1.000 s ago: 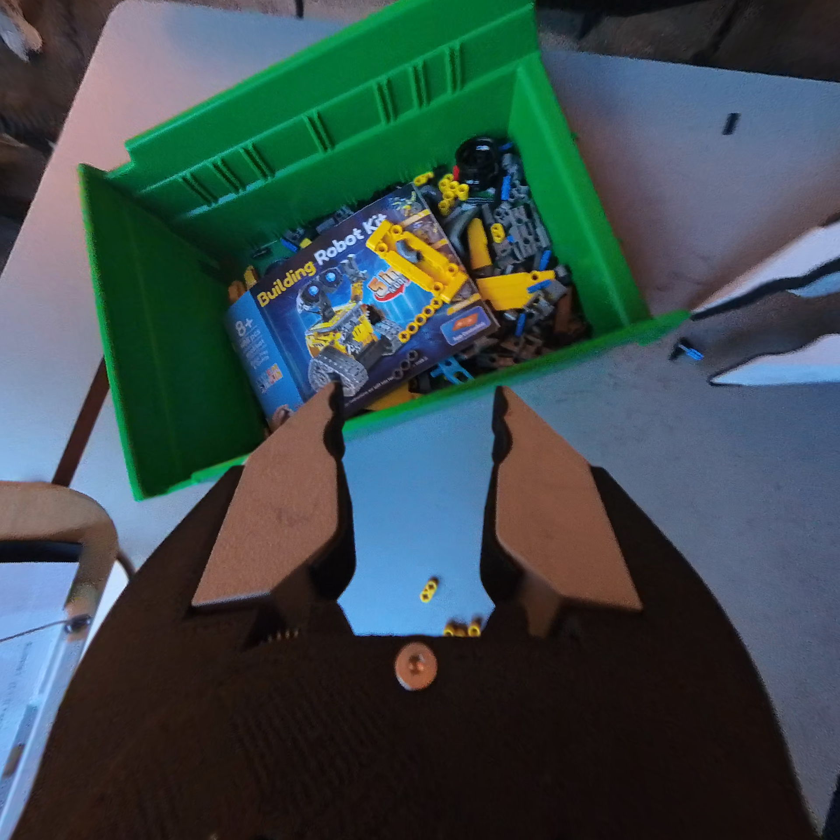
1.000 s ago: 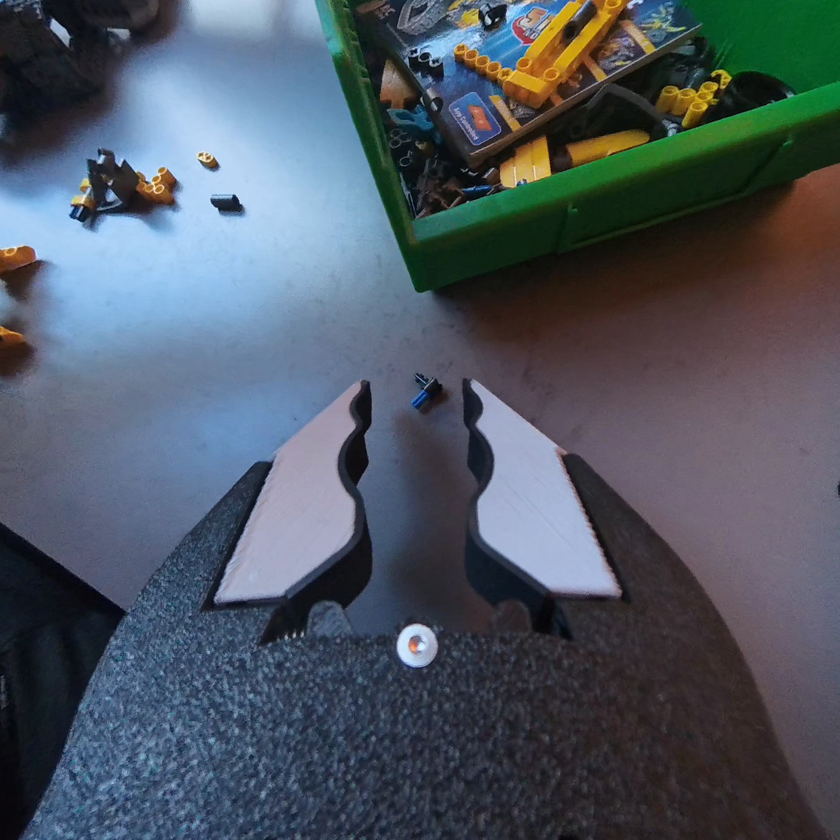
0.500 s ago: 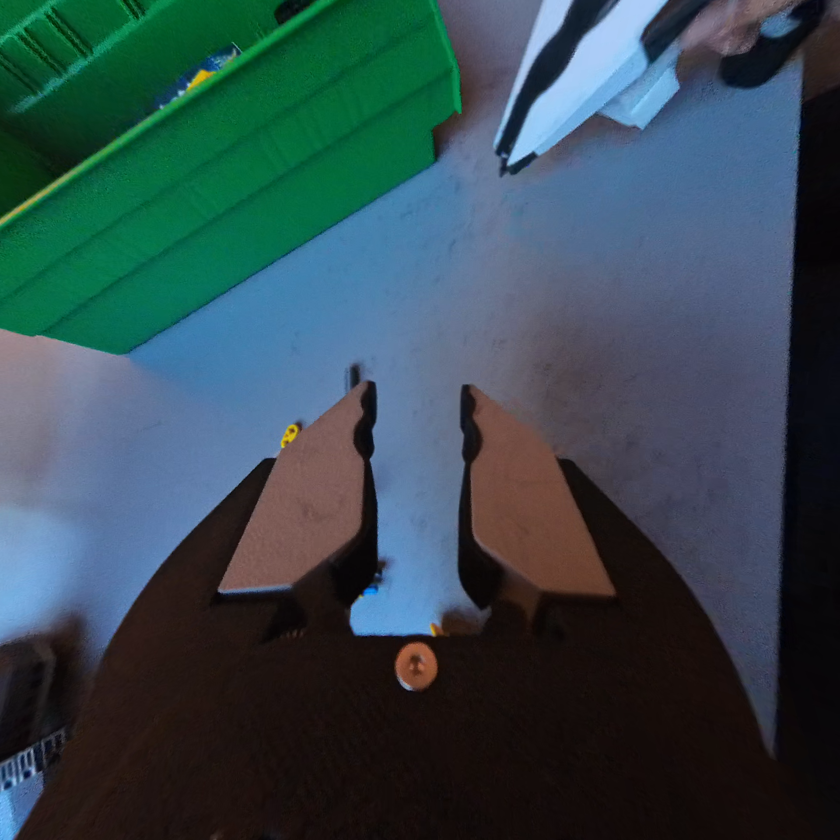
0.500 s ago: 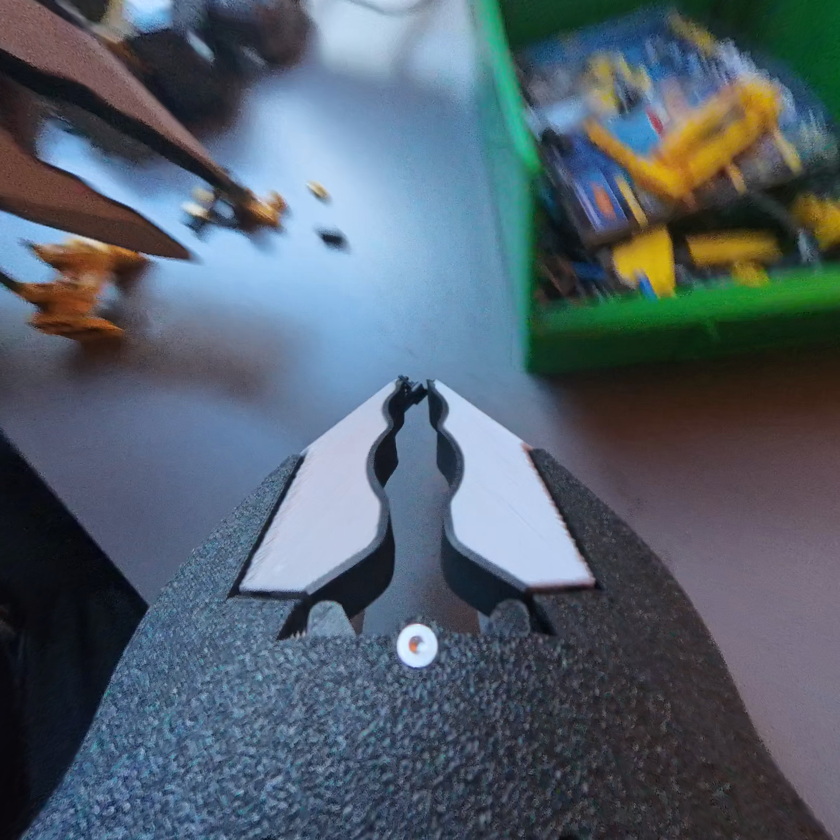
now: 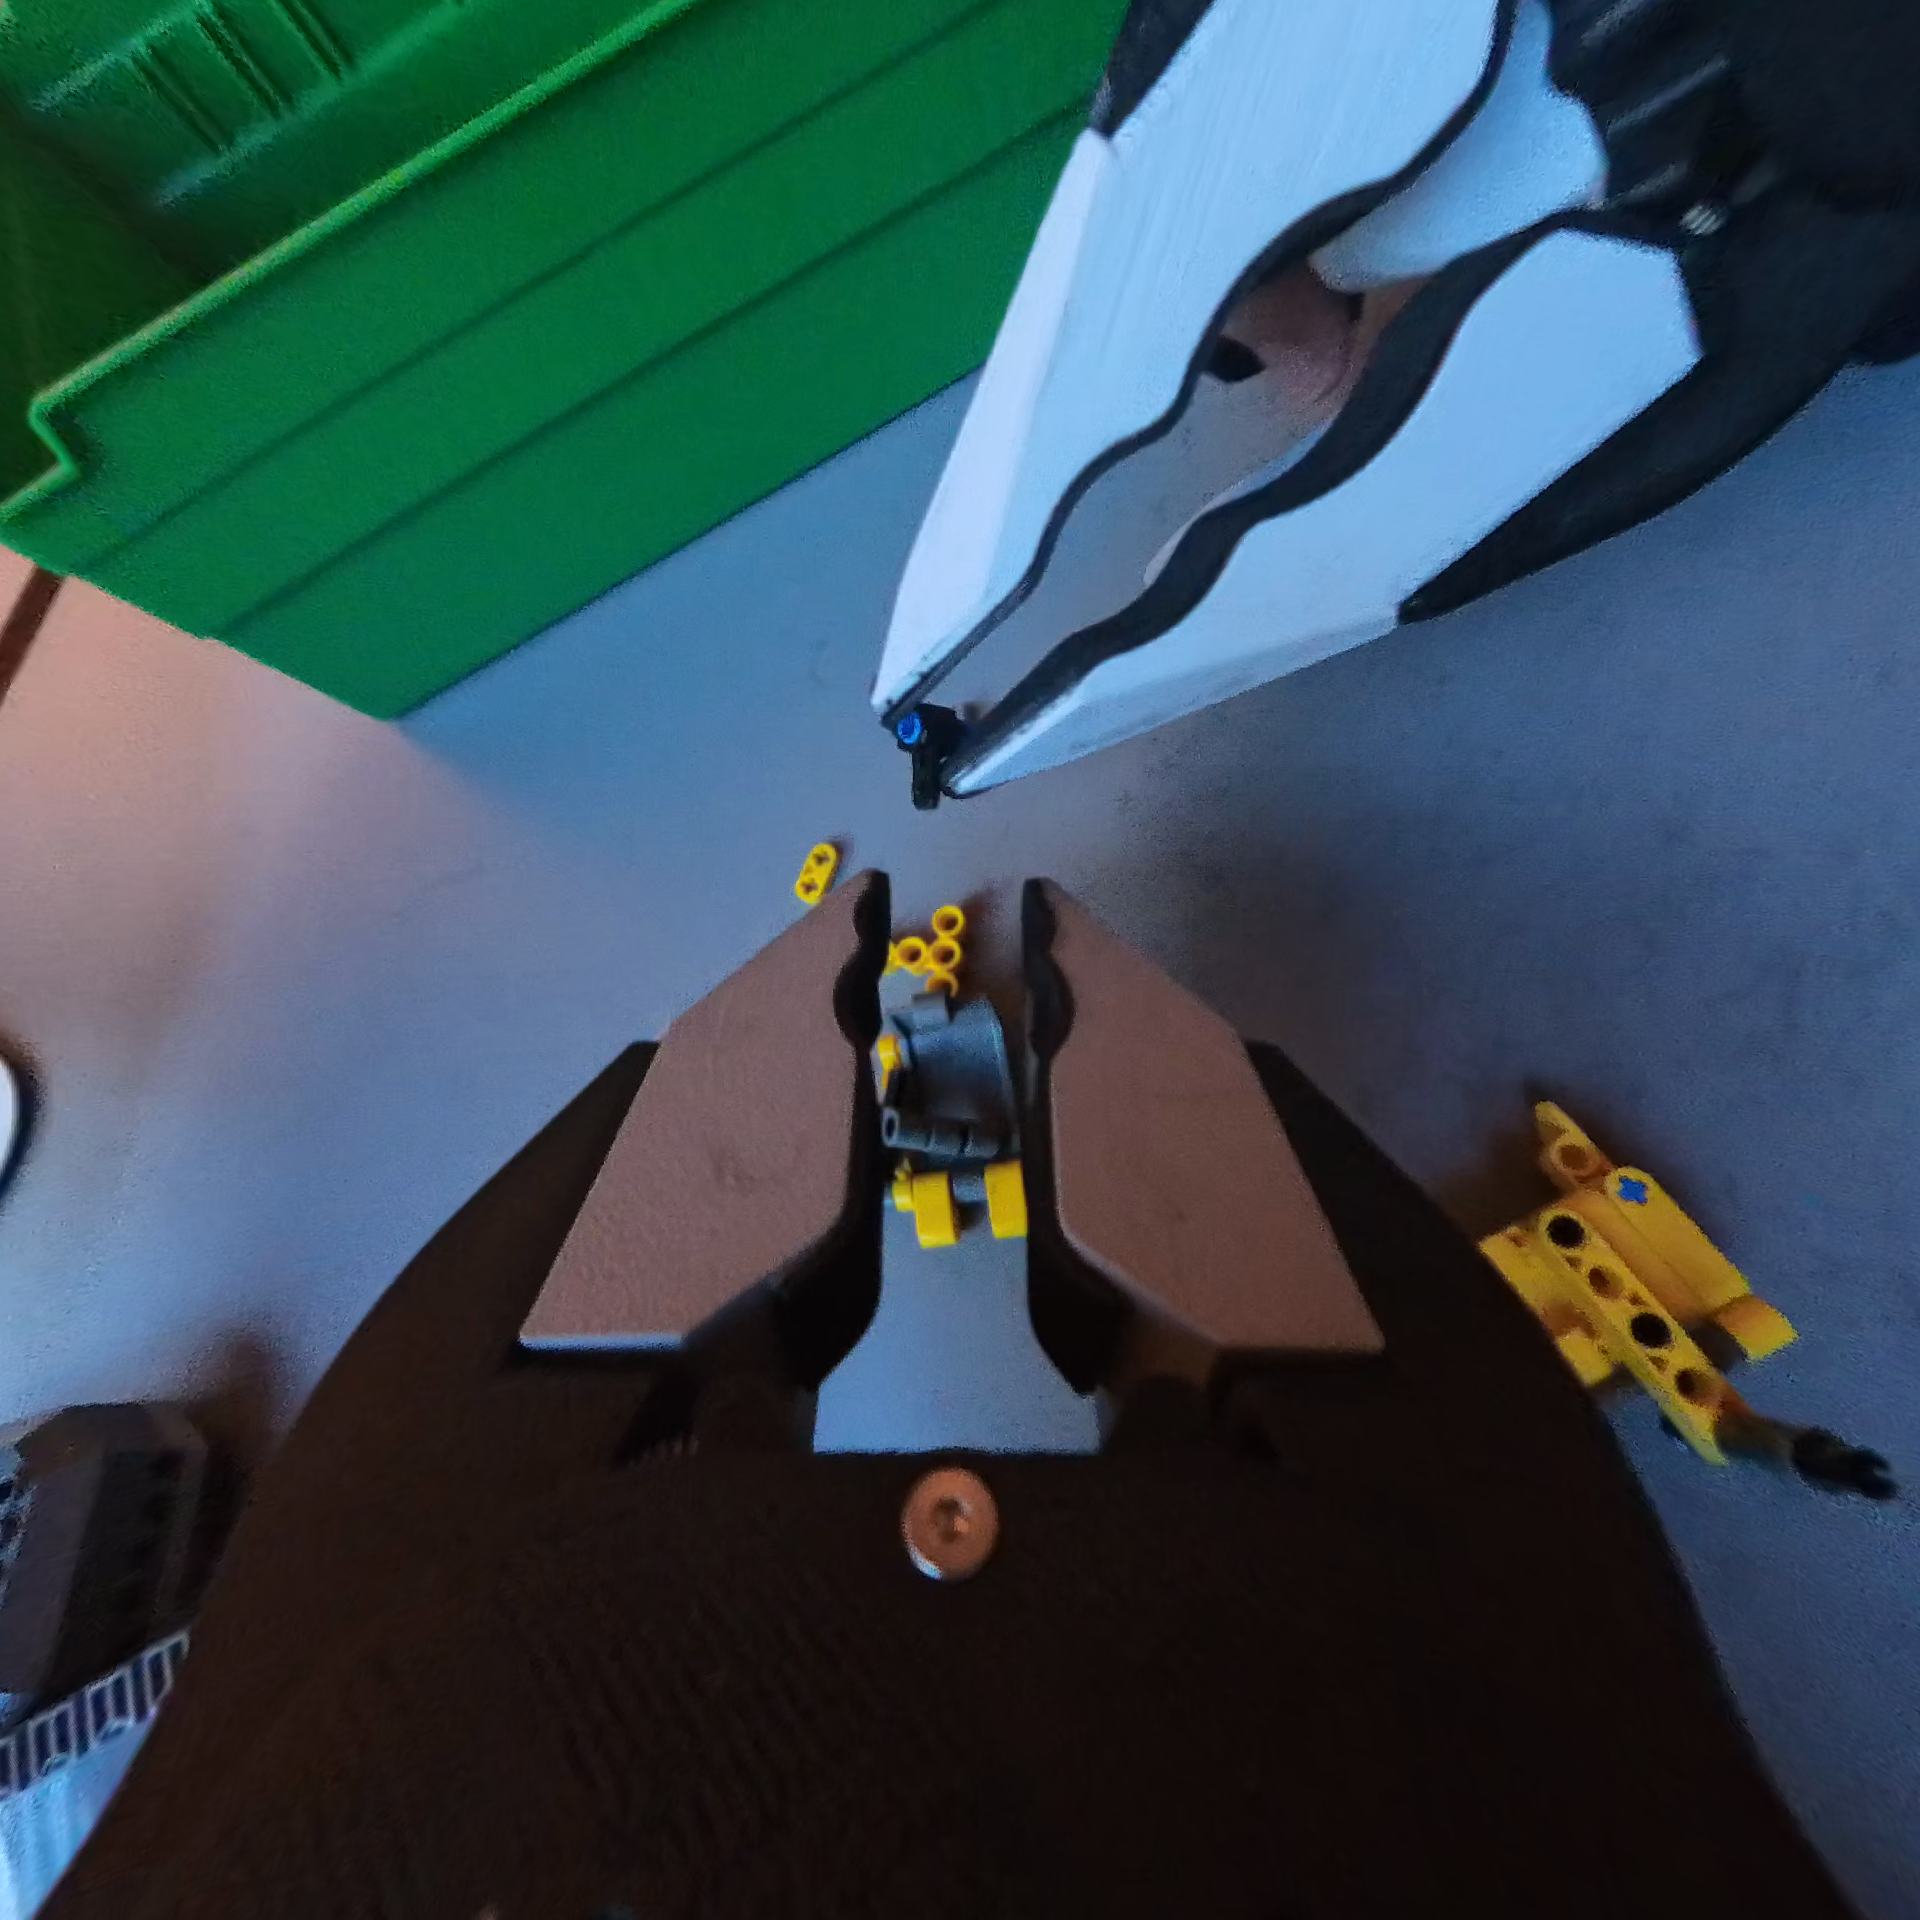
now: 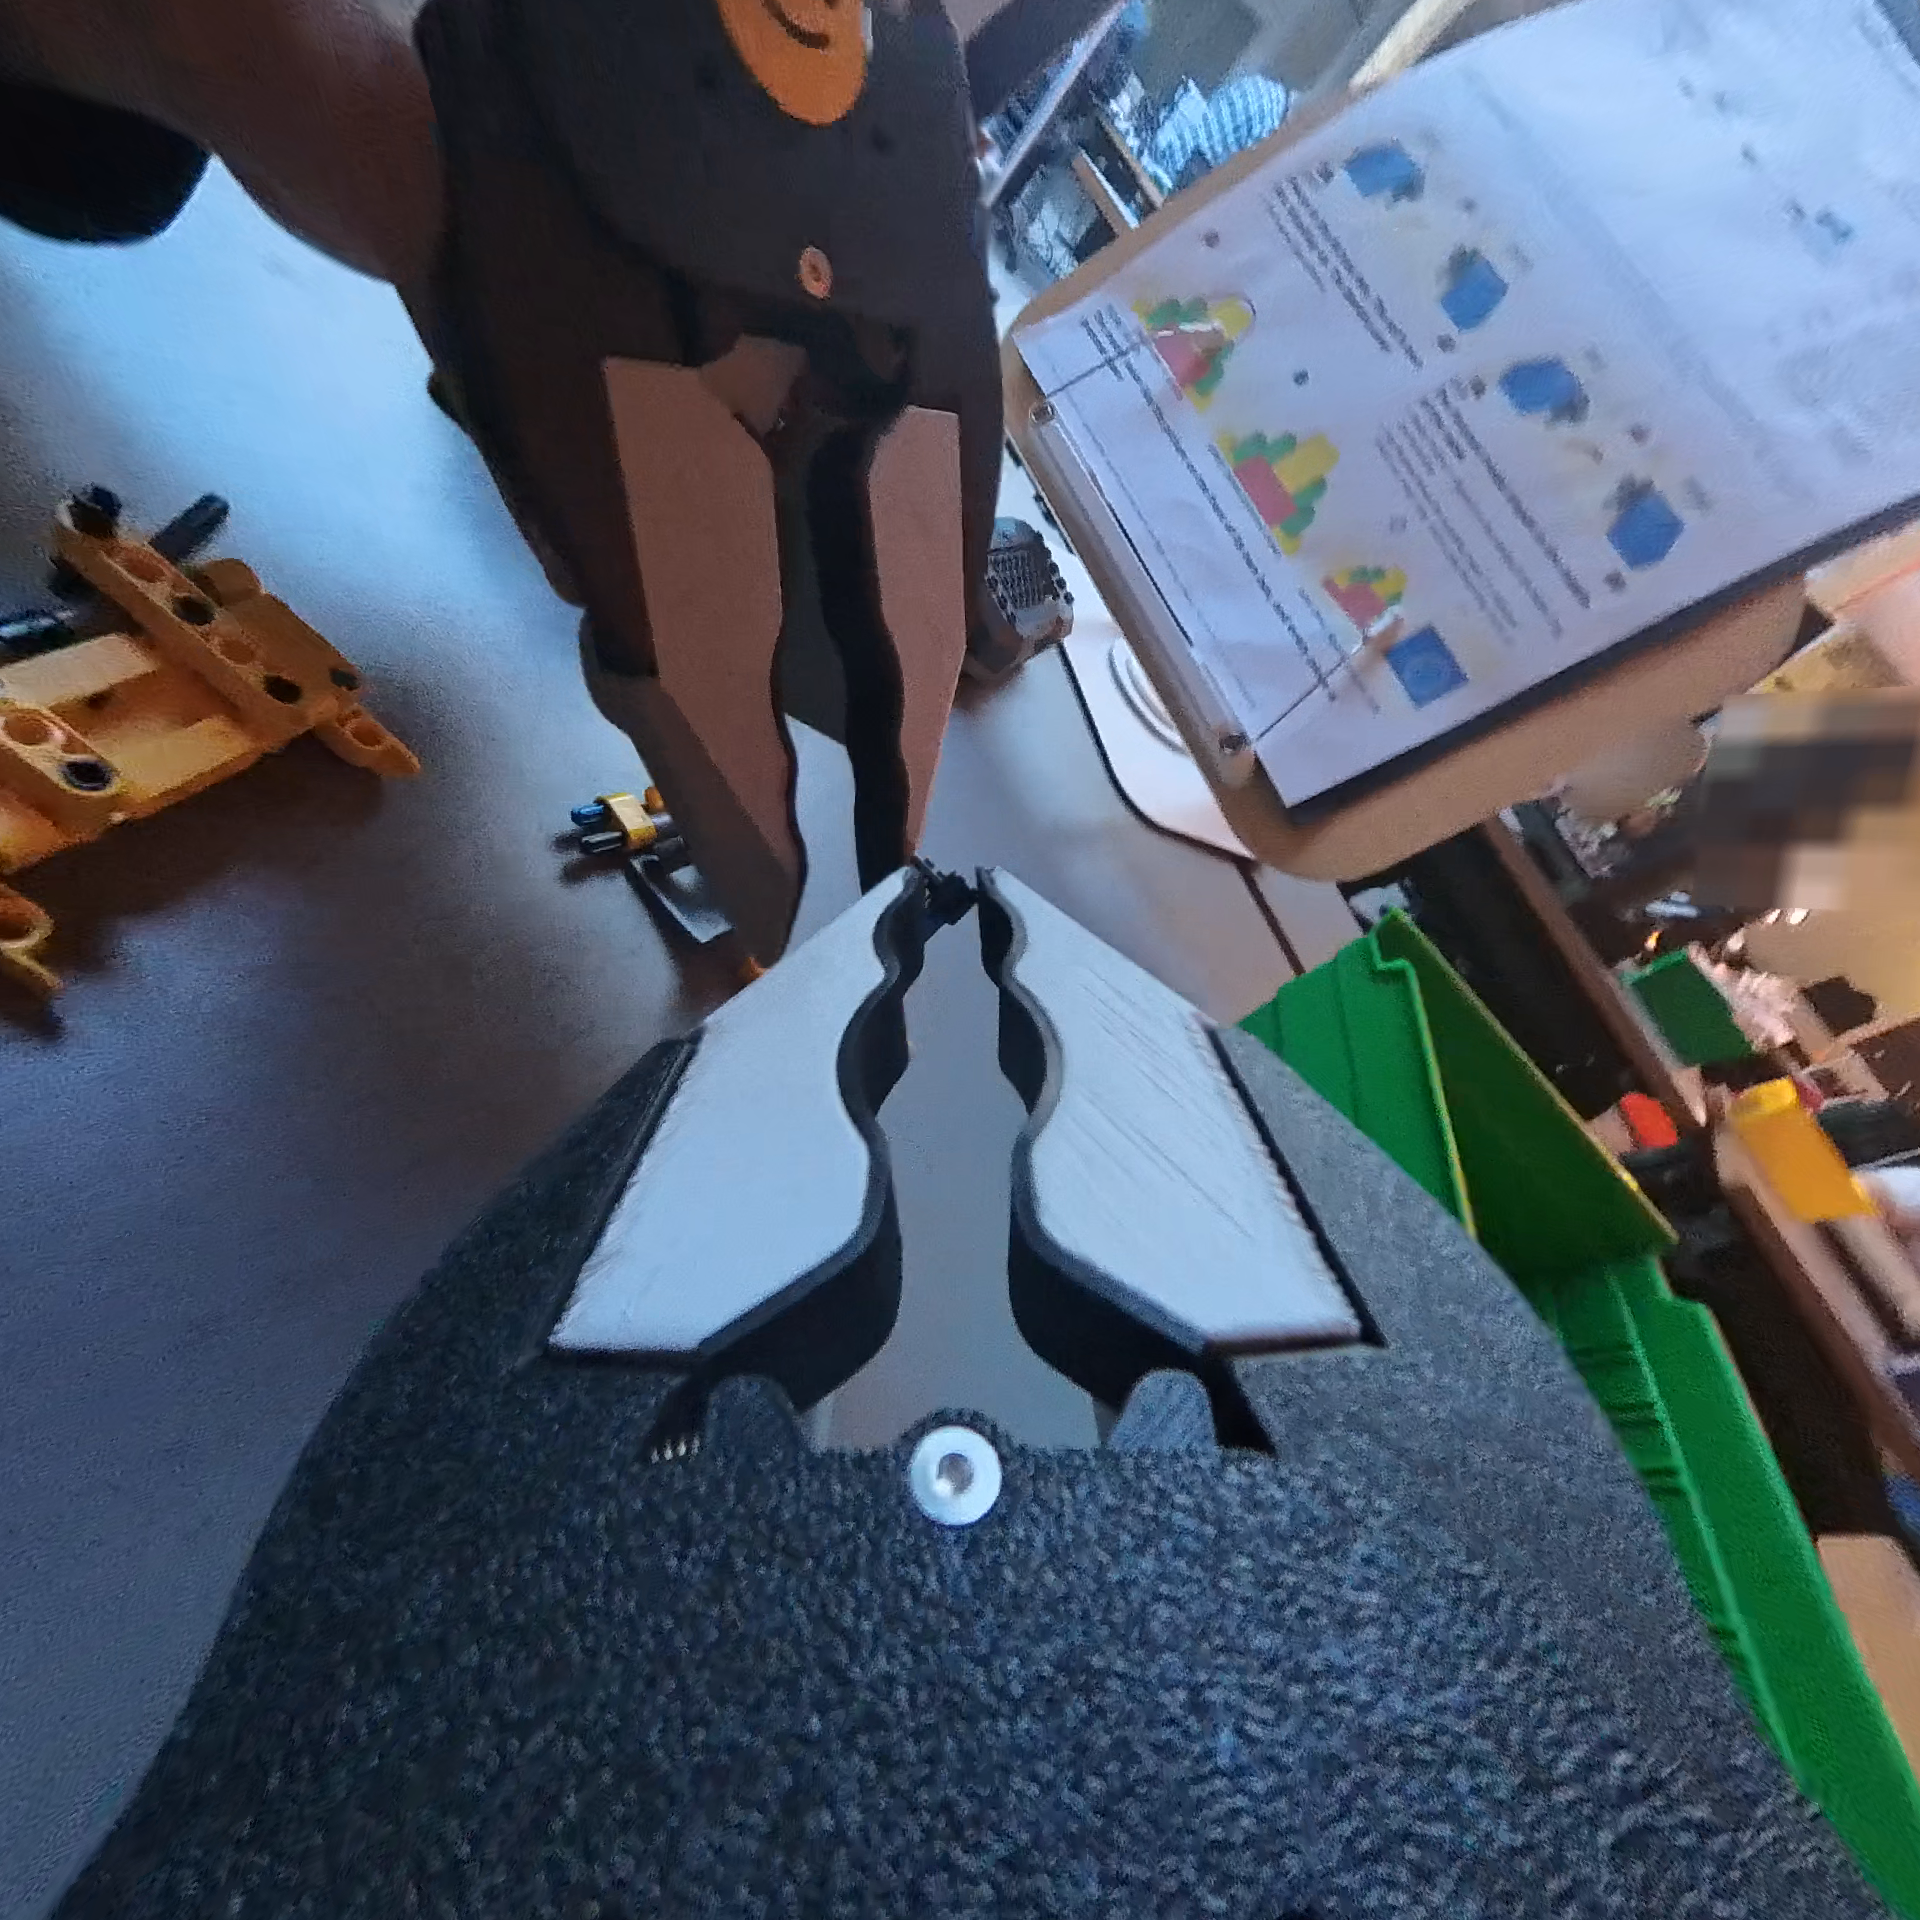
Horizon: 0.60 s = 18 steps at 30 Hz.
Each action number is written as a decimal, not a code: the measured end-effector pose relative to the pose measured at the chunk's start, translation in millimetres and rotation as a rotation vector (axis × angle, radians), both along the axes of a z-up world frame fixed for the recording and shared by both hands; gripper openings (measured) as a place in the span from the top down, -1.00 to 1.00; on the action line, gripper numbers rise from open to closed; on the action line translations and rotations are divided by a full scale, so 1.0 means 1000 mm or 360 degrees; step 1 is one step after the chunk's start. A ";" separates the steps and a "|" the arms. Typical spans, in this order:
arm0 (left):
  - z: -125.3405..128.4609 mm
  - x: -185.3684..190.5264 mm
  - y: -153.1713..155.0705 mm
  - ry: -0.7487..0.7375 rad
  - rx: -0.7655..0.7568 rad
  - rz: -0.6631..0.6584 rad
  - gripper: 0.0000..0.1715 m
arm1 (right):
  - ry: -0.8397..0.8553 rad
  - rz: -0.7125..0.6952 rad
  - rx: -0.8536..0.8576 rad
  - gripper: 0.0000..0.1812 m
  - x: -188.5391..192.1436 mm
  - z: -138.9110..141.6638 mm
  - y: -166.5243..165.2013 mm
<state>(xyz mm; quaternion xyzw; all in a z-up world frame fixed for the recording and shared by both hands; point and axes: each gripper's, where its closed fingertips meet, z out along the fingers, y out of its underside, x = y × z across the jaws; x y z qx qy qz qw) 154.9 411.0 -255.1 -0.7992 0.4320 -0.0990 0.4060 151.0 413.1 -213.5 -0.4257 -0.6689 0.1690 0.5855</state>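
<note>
1. Two grippers work over one grey table [image 5: 1455, 852]. The left gripper [image 5: 956, 894], with brown fingers, is lowered over a small grey and yellow brick assembly [image 5: 951, 1101]. Its fingers stand a little apart on either side of the assembly, with a gap visible on each side, gripping nothing.
2. A cluster of small yellow rings [image 5: 930, 951] lies between the left fingertips, just ahead of the assembly.
3. One loose yellow link [image 5: 816, 871] lies on the table just left of the left fingertip.
4. A larger yellow beam assembly [image 5: 1621, 1278] with holes and a blue pin rests on the table to the right of the left gripper, apart from it.
5. The right gripper [image 6: 948, 896], with white fingers, points tip to tip at the left gripper. Its fingers are pinched on a small black and blue pin [image 5: 920, 743], held just above the table and near the yellow rings.
6. A green bin [image 5: 499, 343] stands beyond both grippers; its outer wall faces the left wrist view.
7. A clipboard with a printed sheet [image 6: 1455, 416] stands tilted behind the bin in the right wrist view.
8. A dark toothed part [image 6: 1023, 577] sits farther back, beside the clipboard.
</note>
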 end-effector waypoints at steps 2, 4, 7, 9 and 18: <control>0.005 -0.010 0.003 -0.0020 0.0049 0.0042 0.80 | -0.0012 0.0048 0.0024 0.92 -0.005 -0.004 0.001; 0.007 -0.024 0.010 0.0055 0.0128 0.0129 0.86 | -0.0062 0.0094 -0.0030 0.92 -0.006 -0.012 0.000; 0.005 -0.021 0.011 0.0201 0.0245 0.0112 0.85 | -0.0077 0.0116 -0.0081 0.92 -0.005 -0.017 -0.002; -0.001 -0.015 0.010 0.0330 0.0316 0.0066 0.84 | -0.0118 0.0090 -0.0109 0.92 -0.006 -0.023 0.001; -0.013 -0.011 0.006 0.0757 0.0599 -0.0078 1.00 | -0.0223 0.0104 -0.0112 0.92 -0.007 -0.038 -0.005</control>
